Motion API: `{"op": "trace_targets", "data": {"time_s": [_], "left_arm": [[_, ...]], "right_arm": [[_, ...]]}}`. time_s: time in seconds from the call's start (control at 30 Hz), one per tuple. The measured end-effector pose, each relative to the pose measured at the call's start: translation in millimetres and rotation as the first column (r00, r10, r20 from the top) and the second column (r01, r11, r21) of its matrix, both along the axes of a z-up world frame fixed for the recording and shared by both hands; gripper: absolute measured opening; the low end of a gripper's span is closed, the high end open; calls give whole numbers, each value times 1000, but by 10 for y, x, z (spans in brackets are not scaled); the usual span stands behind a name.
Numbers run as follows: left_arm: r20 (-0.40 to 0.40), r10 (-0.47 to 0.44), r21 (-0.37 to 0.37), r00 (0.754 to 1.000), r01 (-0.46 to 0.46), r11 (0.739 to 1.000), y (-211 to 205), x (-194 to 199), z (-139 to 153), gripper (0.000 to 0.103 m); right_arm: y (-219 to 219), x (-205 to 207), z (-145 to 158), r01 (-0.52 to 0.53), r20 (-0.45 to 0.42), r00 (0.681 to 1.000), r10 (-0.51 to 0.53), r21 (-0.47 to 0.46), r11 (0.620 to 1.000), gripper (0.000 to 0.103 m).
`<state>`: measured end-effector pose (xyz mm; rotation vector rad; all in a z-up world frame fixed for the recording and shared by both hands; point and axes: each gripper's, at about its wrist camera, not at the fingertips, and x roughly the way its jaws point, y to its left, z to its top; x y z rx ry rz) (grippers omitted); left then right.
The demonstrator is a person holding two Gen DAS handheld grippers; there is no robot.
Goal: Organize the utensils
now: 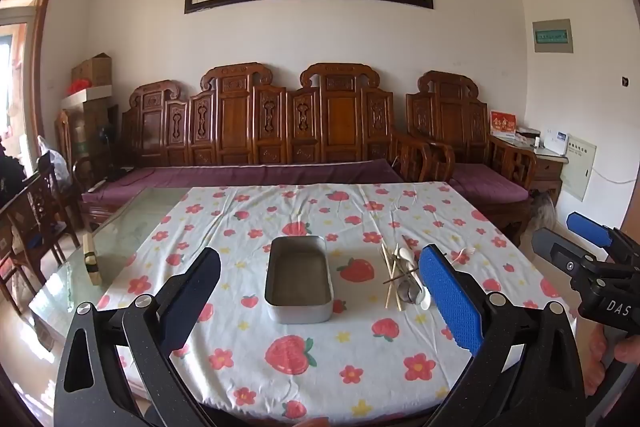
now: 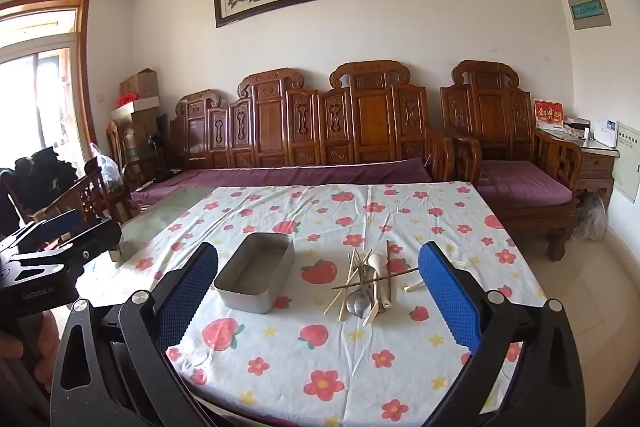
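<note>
Through the left wrist view, the left gripper [image 1: 320,287] hangs spread and empty before the metal tin [image 1: 299,281]. Right wrist view: right gripper [image 2: 318,285], likewise spread, faces the utensil pile [image 2: 366,287] beside the tin. Sorting not begun; next move calls for pinching one utensil.

Tin [image 1: 299,281]: dull grey metal, matt, smooth walls
Cloth [image 1: 360,359] over tabletop: soft printed cotton-like fabric, creased, matt
Bare tabletop [image 1: 132,227]: glass, glossy, reflective
Chopsticks [image 2: 347,281]: pale wood or bamboo, matt
Metal spoon [image 2: 359,303]: polished, shiny
White spoon [image 2: 376,261]: smooth, glossy, ceramic or plastic
Left tongs [image 1: 320,291], right tongs [image 2: 318,291]: matt black frame, blue dimpled rubbery pads
Sofa [image 1: 280,123]: carved varnished wood
</note>
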<state>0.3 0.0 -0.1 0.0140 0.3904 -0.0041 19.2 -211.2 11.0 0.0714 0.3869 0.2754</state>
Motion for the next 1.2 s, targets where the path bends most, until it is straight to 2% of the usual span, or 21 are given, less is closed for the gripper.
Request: {"op": "trace_targets", "data": {"time_s": [1.2], "left_arm": [[10, 1, -4, 1000, -1, 1000, 7, -9, 4, 97]], "right_arm": [[-13, 0, 1, 0, 3, 1000, 0, 7, 1000, 100]]}}
